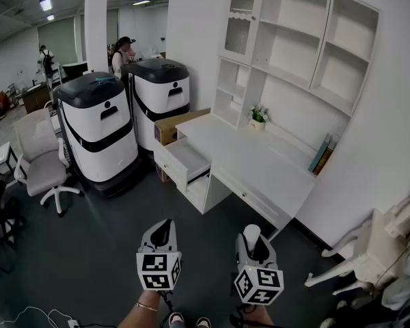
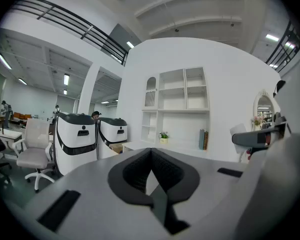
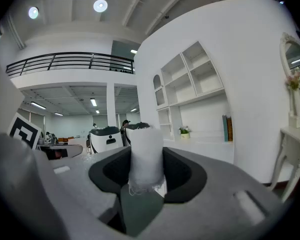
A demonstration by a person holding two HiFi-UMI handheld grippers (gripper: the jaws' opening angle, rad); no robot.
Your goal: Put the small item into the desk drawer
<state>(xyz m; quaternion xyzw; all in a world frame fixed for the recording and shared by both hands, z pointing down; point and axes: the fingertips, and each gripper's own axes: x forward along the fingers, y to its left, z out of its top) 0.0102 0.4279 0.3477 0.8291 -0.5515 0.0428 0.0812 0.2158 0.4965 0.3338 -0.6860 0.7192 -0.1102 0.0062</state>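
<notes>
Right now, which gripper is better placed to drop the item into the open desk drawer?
Right. The right gripper clamps the white roll between its jaws. The left gripper is shut and empty. The drawer stands open ahead, and both grippers are well short of it.

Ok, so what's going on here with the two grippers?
A person holds a gripper in each hand, standing back from the white desk, whose drawer is open. The right gripper is clamped on a small white roll, upright between its jaws. The left gripper is shut and empty. The roll is not yet in the drawer.
</notes>
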